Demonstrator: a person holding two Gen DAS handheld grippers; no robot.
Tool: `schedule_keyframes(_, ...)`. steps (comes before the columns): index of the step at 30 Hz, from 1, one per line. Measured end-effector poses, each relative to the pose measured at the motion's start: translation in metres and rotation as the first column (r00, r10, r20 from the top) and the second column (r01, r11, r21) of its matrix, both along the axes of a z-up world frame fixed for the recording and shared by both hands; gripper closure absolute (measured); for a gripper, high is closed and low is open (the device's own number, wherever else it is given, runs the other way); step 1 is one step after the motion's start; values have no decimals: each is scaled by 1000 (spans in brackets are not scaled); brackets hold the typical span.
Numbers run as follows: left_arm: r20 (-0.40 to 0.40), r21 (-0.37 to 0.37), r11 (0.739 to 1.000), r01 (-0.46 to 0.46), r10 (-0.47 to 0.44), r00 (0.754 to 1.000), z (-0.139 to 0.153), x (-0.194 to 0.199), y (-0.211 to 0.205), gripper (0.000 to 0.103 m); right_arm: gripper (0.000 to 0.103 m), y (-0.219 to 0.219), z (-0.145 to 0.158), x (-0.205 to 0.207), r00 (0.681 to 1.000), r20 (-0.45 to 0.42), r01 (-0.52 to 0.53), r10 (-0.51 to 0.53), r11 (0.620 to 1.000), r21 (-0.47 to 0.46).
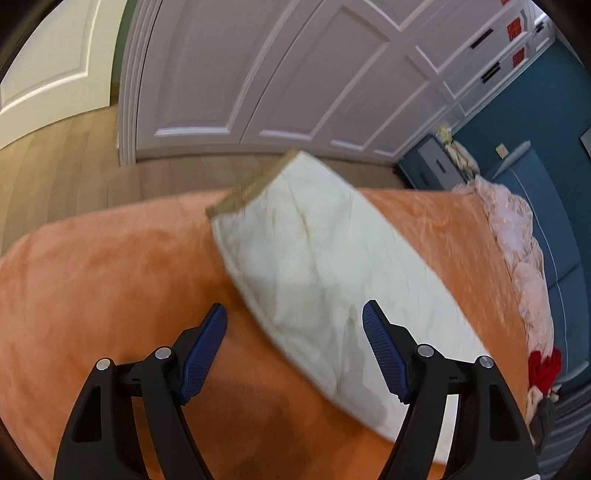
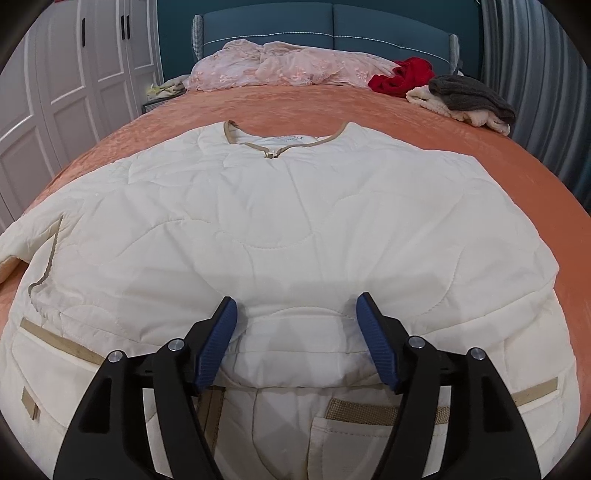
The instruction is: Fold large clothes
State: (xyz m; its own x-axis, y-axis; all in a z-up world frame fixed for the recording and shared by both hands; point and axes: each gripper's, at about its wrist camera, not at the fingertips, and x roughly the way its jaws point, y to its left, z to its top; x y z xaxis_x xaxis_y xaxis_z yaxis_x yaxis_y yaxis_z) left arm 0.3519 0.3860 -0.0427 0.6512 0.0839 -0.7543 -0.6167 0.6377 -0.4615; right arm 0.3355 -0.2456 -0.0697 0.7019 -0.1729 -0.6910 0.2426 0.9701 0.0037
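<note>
A cream quilted jacket with tan trim lies spread flat on the orange bedspread, collar toward the headboard. Its lower hem area is turned up in a fold near me. My right gripper is open, jaws wide apart, hovering just over that fold and holding nothing. In the left wrist view one sleeve of the jacket lies stretched across the bedspread, its tan cuff at the far bed edge. My left gripper is open and empty above the sleeve's near part.
A pink quilt lies bunched at the blue headboard. Red, grey and cream clothes are piled at the bed's far right. White wardrobe doors and wood floor lie beyond the bed's side.
</note>
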Motion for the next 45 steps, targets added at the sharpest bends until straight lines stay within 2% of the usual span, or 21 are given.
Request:
schedule_keyframes(1, -2, 15, 1000, 11, -11, 1000, 2, 3, -3, 36, 38, 0, 0, 0, 1000, 1, -1, 1, 1000, 2)
schedule_keyframes(2, -3, 24, 999, 33, -33, 999, 3, 7, -6, 53, 38, 0, 0, 0, 1000, 1, -1, 1, 1000, 3)
schedule_keyframes(3, -14, 27, 997, 66, -66, 998, 6, 13, -9, 61, 38, 0, 0, 0, 1000, 1, -1, 1, 1000, 3)
schedule_keyframes(5, -4, 52, 993, 107, -107, 994, 16, 21, -20, 96, 38, 0, 0, 0, 1000, 2, -1, 1, 1000, 6)
schedule_keyframes(10, 109, 172, 955, 240, -260, 959, 84, 30, -79, 100, 37, -1, 0, -1, 1000, 9, 2, -2, 1000, 15)
schedule_keyframes(12, 176, 245, 917, 313, -360, 916, 127, 29, -124, 100, 33, -1, 4, -4, 1000, 21, 15, -15, 1000, 7)
schedule_keyframes(15, 250, 318, 853, 415, -497, 831, 180, 22, -198, 100, 32, -3, 17, -22, 994, 79, 69, -69, 998, 10)
schedule_keyframes(18, 287, 358, 762, 540, -640, 713, 213, 14, -286, 100, 30, -15, 31, -54, 983, 151, 84, -100, 990, 113)
schedule_keyframes(20, 285, 378, 689, 618, -722, 631, 222, 6, -346, 100, 29, -25, 36, -73, 977, 176, 95, -123, 983, 160)
schedule_keyframes(24, 212, 398, 560, 726, -827, 521, 208, -10, -442, 92, 25, -51, 41, -107, 970, 180, 116, -166, 959, 260)
schedule_keyframes(25, 183, 390, 528, 755, -848, 498, 200, -16, -462, 83, 24, -59, 42, -115, 969, 176, 120, -173, 954, 275)
schedule_keyframes(26, 143, 365, 500, 785, -863, 484, 185, -19, -485, 67, 23, -64, 42, -121, 969, 173, 125, -178, 952, 279)
schedule_keyframes(27, 120, 334, 489, 806, -870, 478, 171, -21, -496, 58, 22, -69, 43, -126, 969, 170, 129, -182, 951, 281)
schedule_keyframes(28, 106, 303, 488, 819, -871, 479, 160, -23, -503, 48, 21, -75, 45, -130, 969, 166, 131, -183, 949, 286)
schedule_keyframes(31, 115, 193, 514, 836, -858, 501, 133, -23, -498, 46, 17, -92, 51, -135, 969, 162, 129, -186, 942, 309)
schedule_keyframes(32, 124, 143, 535, 832, -844, 522, 125, -21, -487, 44, 16, -98, 54, -133, 968, 164, 127, -188, 938, 322)
schedule_keyframes(35, 141, 55, 616, 786, -784, 605, 112, -10, -450, 43, 15, -112, 61, -119, 969, 161, 119, -185, 928, 353)
schedule_keyframes(37, 138, -18, 692, 721, -713, 688, 98, -1, -409, 43, 15, -119, 65, -98, 974, 142, 115, -177, 924, 366)
schedule_keyframes(40, 110, -118, 781, 613, -603, 790, 80, 19, -351, 43, 15, -128, 68, -67, 976, 123, 118, -180, 910, 397)
schedule_keyframes(42, 94, -165, 815, 555, -547, 832, 68, 29, -324, 43, 15, -132, 68, -44, 975, 112, 129, -193, 898, 421)
schedule_keyframes(45, 67, -221, 843, 491, -489, 870, 49, 38, -296, 43, 15, -131, 64, -16, 977, 92, 135, -191, 894, 427)
